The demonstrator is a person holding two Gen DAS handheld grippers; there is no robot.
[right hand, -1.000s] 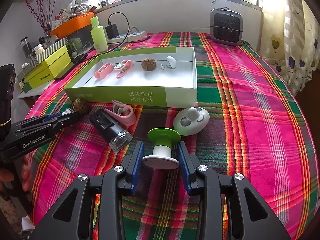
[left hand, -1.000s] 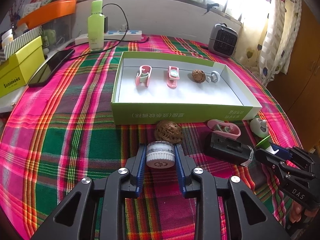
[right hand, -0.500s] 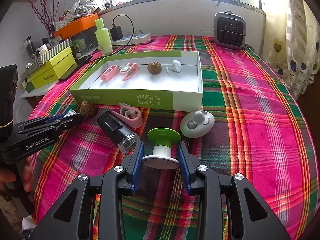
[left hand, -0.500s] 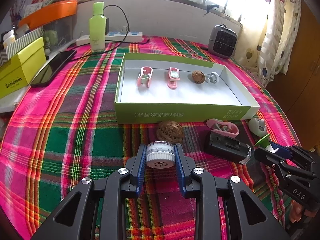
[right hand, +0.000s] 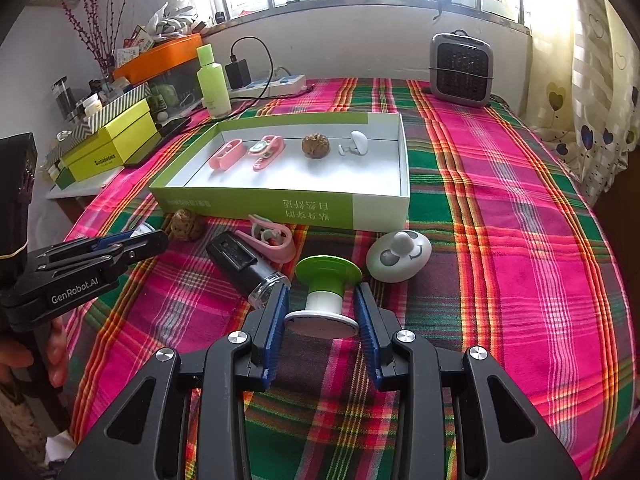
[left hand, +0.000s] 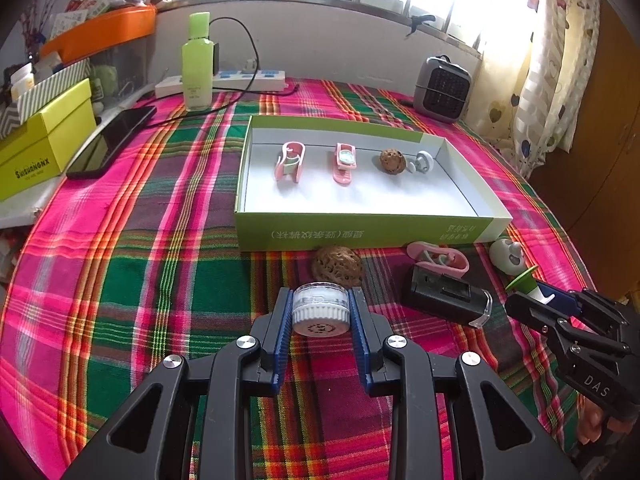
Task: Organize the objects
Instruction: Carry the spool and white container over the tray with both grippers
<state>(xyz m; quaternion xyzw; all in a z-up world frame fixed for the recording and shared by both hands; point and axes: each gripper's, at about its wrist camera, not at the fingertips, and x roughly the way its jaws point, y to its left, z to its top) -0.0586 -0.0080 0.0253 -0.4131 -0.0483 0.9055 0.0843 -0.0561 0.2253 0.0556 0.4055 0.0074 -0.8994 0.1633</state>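
Small items gathered at a green box [left hand: 360, 232]

White ridged-lid jar [left hand: 320, 308] and green-topped spool [right hand: 326, 288] are clamped; walnut [left hand: 338, 266], pink clip [left hand: 438, 258] lie beside the box.

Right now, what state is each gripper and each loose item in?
Left gripper: shut on the small white ridged-cap jar.
Right gripper: shut on the green-topped white spool.
Green shallow cardboard box: open, four small items inside.
Brown carved nut: on the cloth outside the box.
Black clear-ended device: lying on its side.
White round smiley-face knob: on the cloth, ungripped.
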